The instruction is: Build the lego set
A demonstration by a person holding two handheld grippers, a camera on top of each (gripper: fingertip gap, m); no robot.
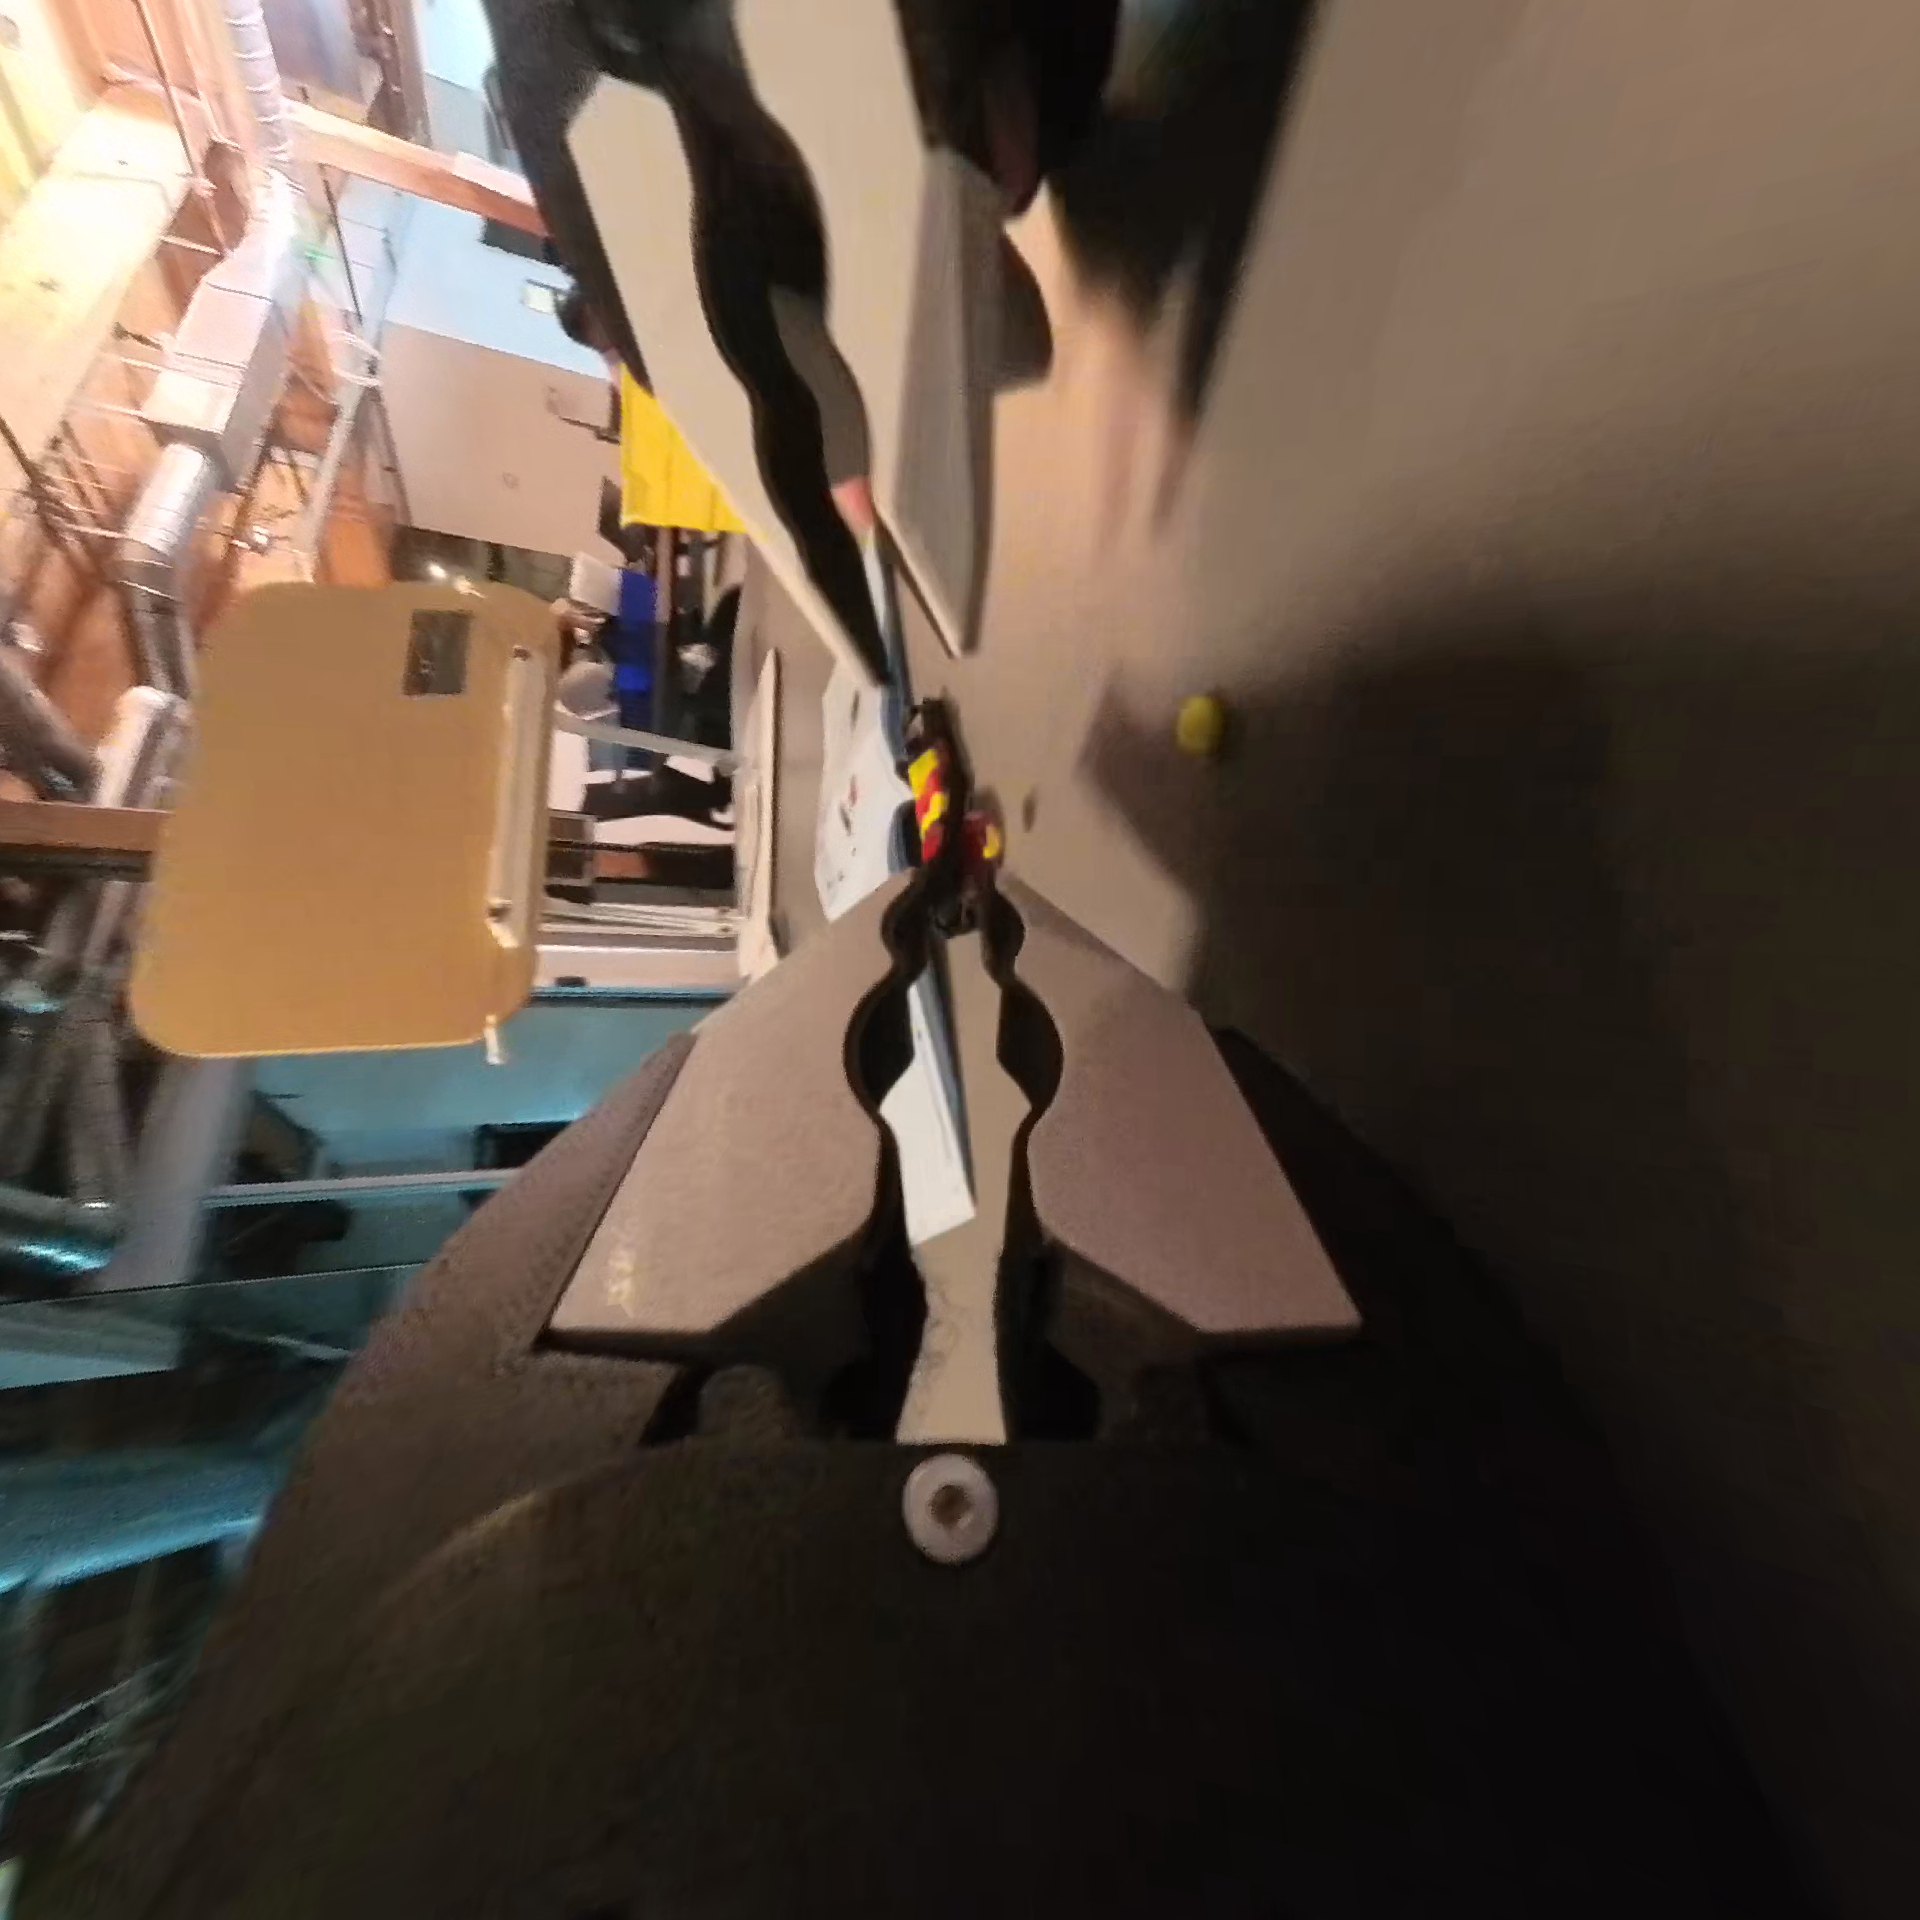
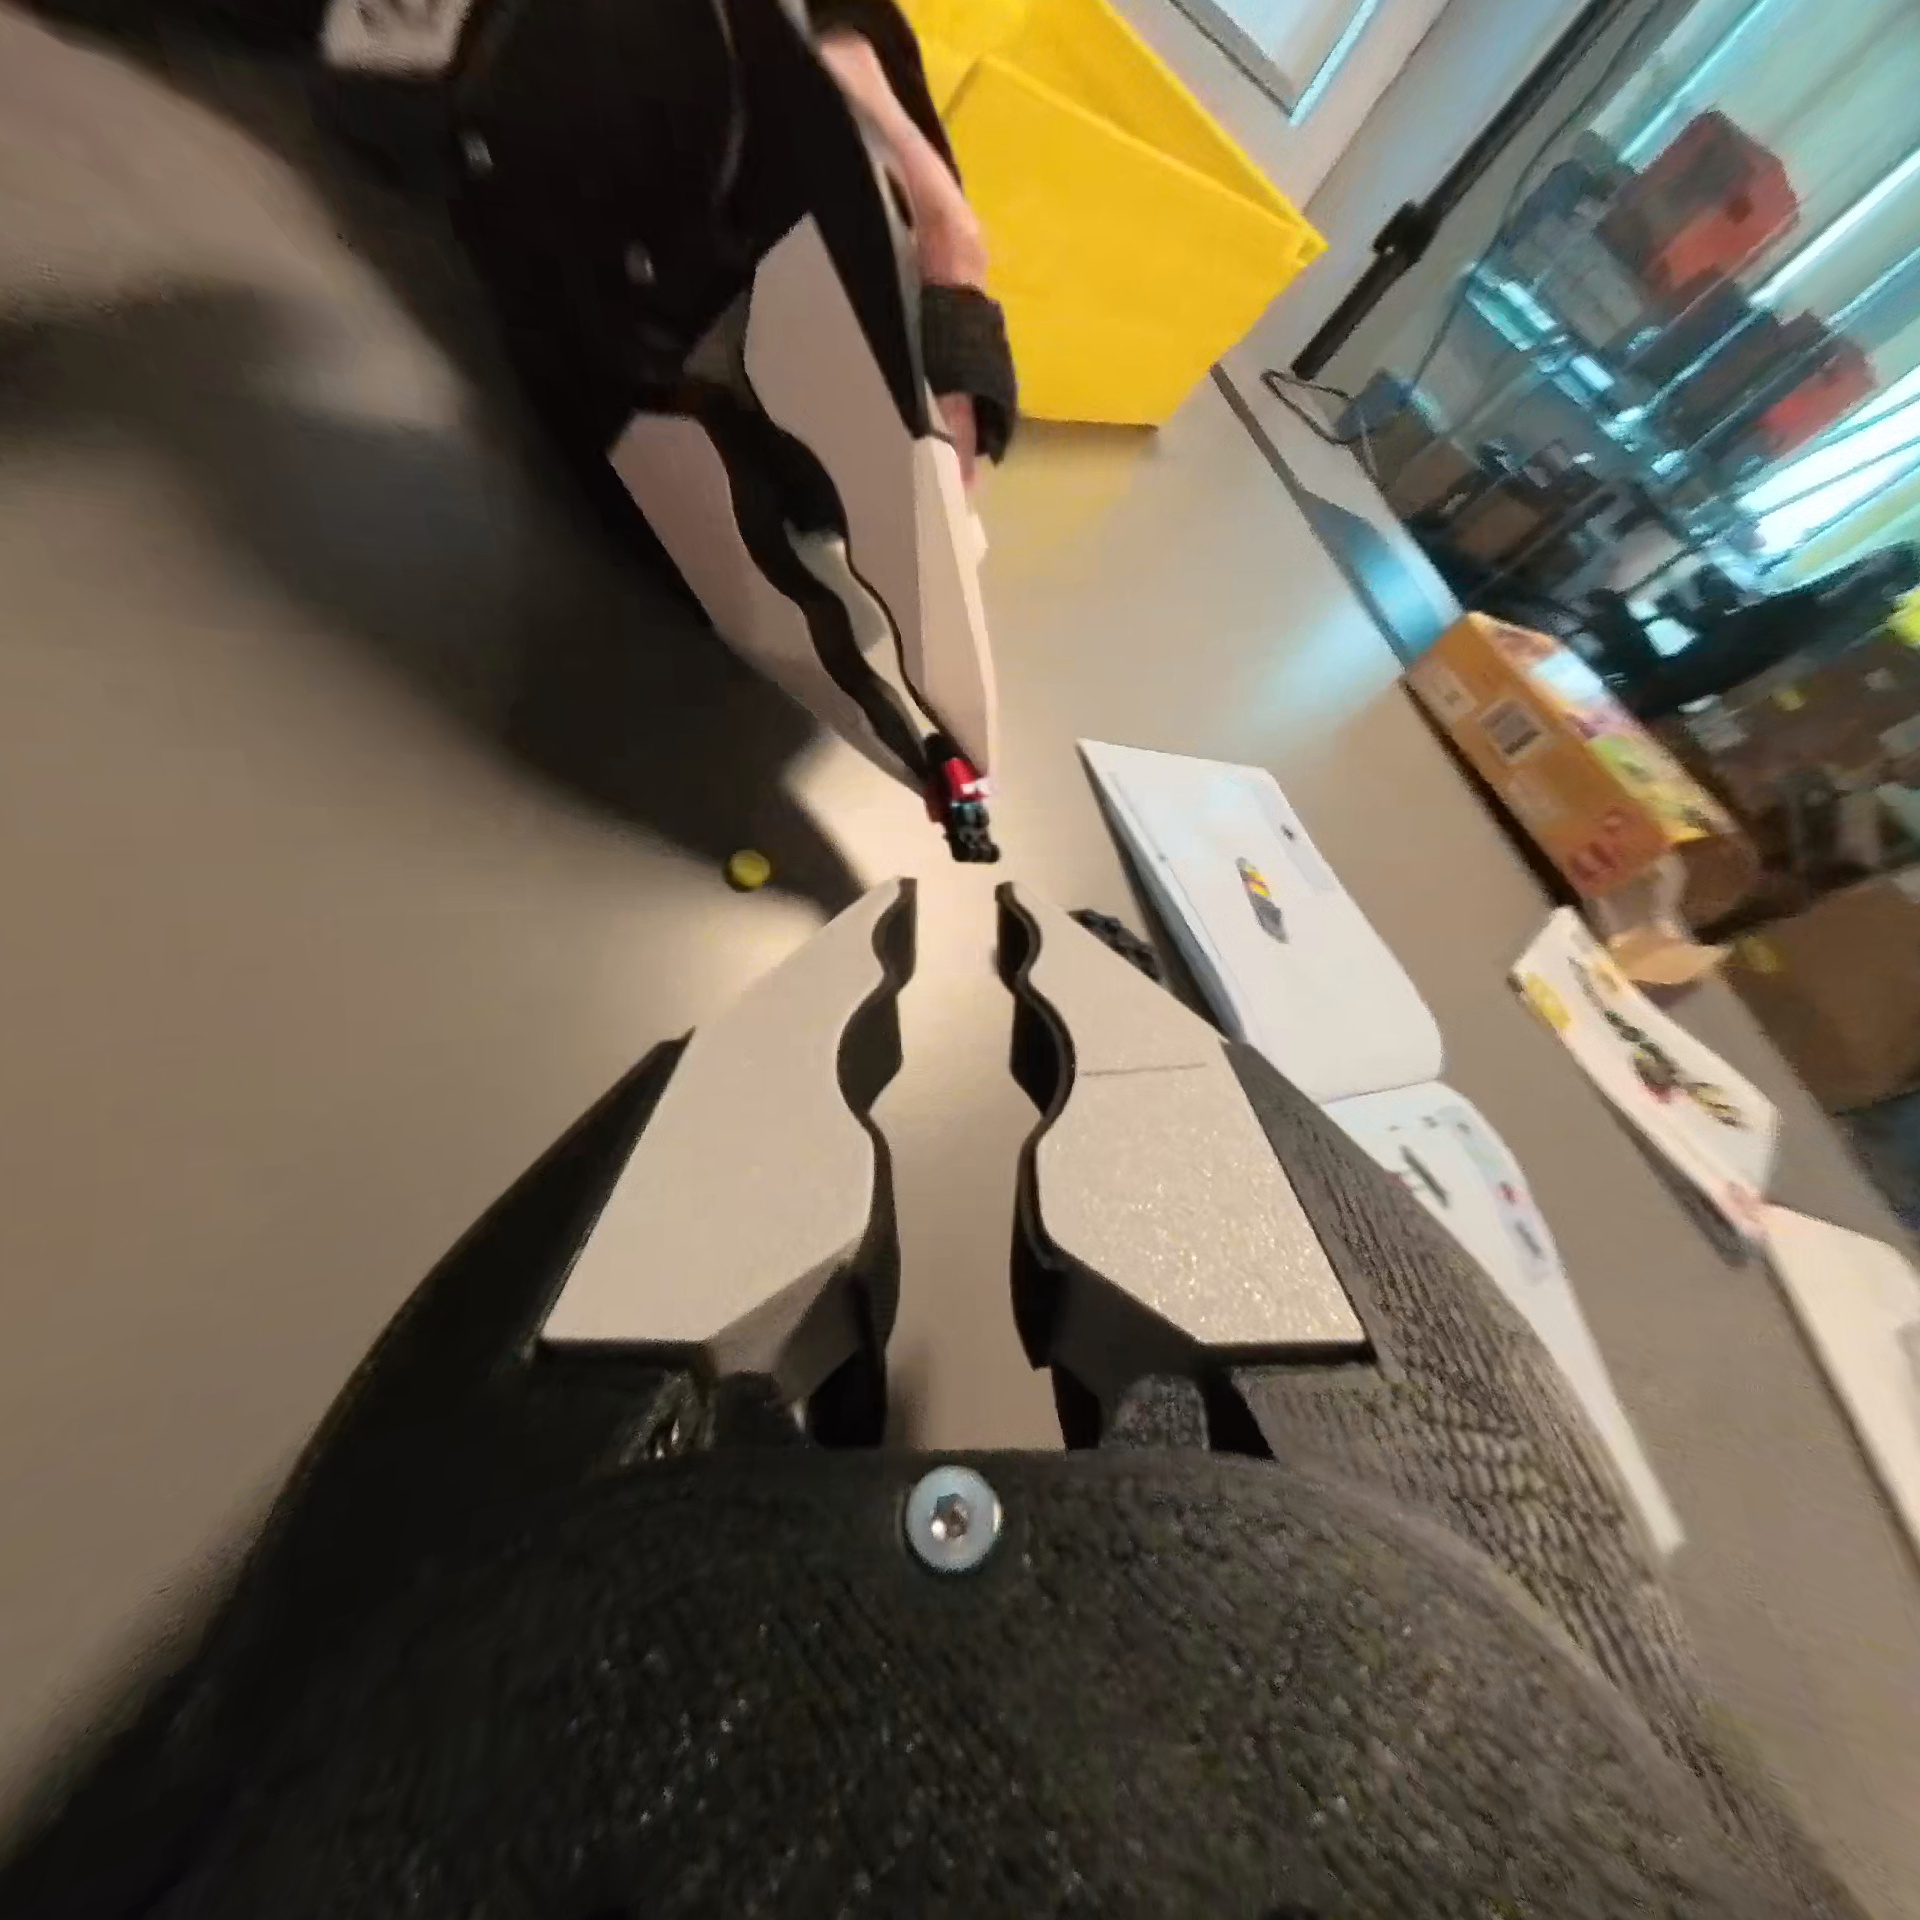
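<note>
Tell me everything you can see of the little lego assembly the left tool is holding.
The lego assembly is a small cluster of red and black bricks, with yellow patches visible in the left wrist view. It looks like glossy plastic. It is pinched at the tips of the left tool, held above the grey table and sticking out past the tips. The right tool is open, close by and not touching it. Finer detail is blurred.
</note>
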